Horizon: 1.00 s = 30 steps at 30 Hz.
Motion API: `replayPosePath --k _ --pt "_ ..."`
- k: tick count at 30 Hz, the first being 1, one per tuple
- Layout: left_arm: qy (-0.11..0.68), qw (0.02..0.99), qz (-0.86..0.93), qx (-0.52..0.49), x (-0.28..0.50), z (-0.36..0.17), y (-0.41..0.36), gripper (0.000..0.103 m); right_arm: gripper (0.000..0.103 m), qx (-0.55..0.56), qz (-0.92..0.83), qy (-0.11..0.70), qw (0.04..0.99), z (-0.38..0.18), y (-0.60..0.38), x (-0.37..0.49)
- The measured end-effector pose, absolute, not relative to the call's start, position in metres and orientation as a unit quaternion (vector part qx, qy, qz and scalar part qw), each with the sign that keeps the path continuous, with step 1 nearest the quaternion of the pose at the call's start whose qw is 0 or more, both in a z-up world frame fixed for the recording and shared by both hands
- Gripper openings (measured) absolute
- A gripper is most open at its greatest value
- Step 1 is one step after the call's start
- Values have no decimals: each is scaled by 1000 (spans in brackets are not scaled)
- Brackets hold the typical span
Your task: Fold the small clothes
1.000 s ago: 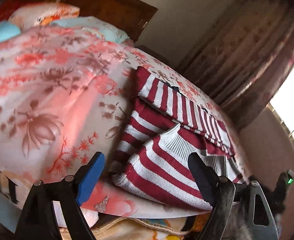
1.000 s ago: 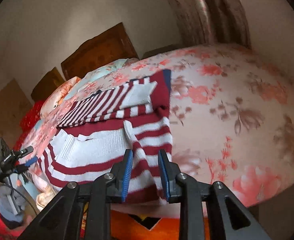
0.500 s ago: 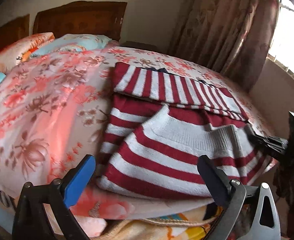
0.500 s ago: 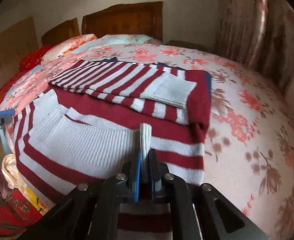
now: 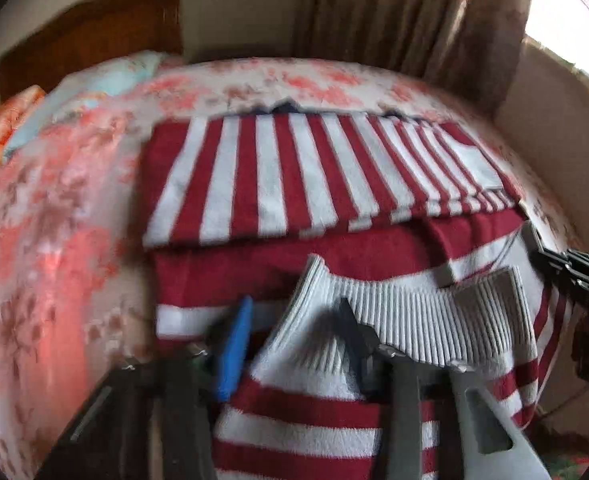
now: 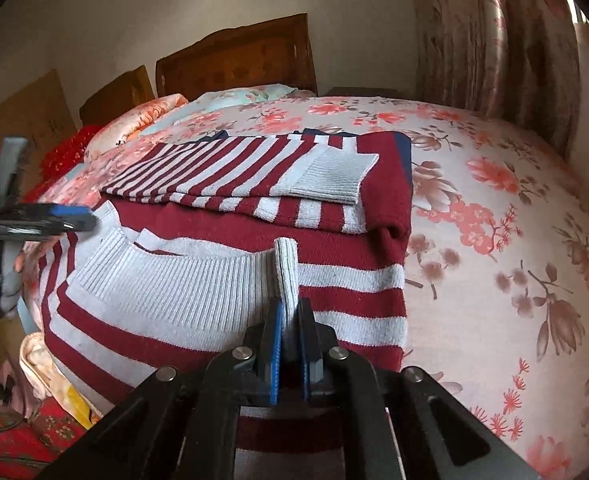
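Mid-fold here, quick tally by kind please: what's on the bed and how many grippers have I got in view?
Striped sweater: 1
Pillows at the headboard: 2, an orange floral pillow and a light blue pillow
Grippers: 2, the right gripper shut on the sweater's ribbed hem, and the left gripper around the hem's other corner
Total: 5

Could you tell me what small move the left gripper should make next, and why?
Probably close the left gripper on the red-and-white striped knit sweater's ribbed white hem. Its jaws stand open around that band's left end, while the right gripper is already shut on the right end, so both corners could then lift together.
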<state>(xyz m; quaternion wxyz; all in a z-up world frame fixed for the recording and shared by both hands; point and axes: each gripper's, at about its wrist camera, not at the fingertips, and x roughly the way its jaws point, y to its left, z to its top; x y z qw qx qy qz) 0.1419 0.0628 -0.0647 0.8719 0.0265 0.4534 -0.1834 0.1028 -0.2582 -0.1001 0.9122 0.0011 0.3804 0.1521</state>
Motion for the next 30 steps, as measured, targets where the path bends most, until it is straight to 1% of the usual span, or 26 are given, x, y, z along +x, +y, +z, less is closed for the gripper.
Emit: replayPosePath --k 1,5,9,18,22,26,30 --pt "458 865 -201 23 140 -66 61 103 7 3 153 380 912 -100 -259 103" --pt "398 895 -198 22 105 -50 61 103 7 5 154 374 915 -100 -259 101" --pt "351 916 -181 -64 76 -42 83 103 7 4 140 363 921 -101 -256 97" --pt "354 922 -146 -62 61 -69 93 103 7 10 115 347 931 -102 -253 89" --pt "352 924 -144 -48 58 -67 90 103 7 13 112 357 927 -100 -254 89" --pt "328 931 -146 -72 60 -48 99 103 7 11 114 350 930 -83 -256 84" --pt "281 945 -146 -83 79 -11 108 103 7 19 112 319 941 -52 -265 92"
